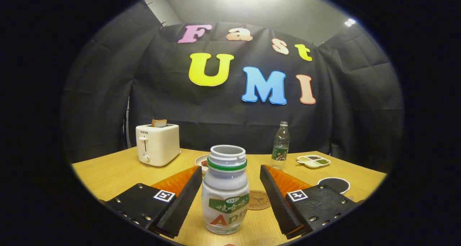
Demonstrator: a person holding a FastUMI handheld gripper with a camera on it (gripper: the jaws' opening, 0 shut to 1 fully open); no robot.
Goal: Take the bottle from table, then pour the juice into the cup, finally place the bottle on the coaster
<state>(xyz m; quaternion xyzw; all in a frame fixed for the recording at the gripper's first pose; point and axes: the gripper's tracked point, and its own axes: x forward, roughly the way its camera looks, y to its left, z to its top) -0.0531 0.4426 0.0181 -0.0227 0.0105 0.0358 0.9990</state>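
A small white juice bottle [225,195] with a green neck ring and a green label stands upright on the wooden table [111,174], its mouth uncapped. It sits between the fingers of my gripper [230,170], which is open. The left finger [185,199] lies close beside the bottle, and a gap shows between the bottle and the right finger [275,199]. A round brown coaster [258,200] lies flat just behind the bottle, to its right. Partly hidden behind the bottle's neck is a white cup or bowl [201,162].
A white toaster [157,144] with a slice of bread in it stands at the back left. At the back right are a clear water bottle [280,145] and a divided tray of grains [313,161]. A dark round dish with a white rim [335,184] lies beyond the right finger.
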